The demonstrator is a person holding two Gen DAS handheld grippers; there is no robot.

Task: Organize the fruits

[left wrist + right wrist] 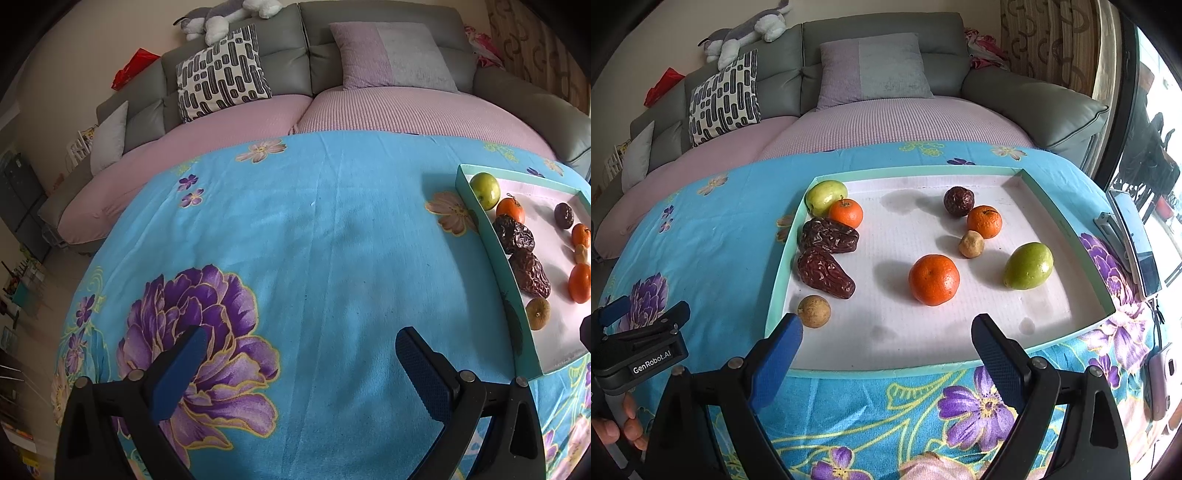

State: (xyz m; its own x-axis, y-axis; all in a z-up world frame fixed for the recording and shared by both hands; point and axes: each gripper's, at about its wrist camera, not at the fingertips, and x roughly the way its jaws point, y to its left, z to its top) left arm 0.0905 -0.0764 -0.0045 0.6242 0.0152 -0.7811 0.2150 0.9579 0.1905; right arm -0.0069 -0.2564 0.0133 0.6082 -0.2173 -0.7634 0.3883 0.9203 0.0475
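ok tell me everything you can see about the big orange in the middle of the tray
The big orange is round, bright orange, with finely dimpled skin and a small dark speck on top. It sits alone on the white floor of the teal-rimmed tray, touching no other fruit and casting a soft shadow to its left. The open right gripper is short of it, not touching.

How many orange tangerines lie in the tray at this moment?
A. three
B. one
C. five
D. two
A: the right wrist view shows three in the tray: one tangerine beside the green fruit at the back left, one at the back right, and the largest-looking one near the middle.
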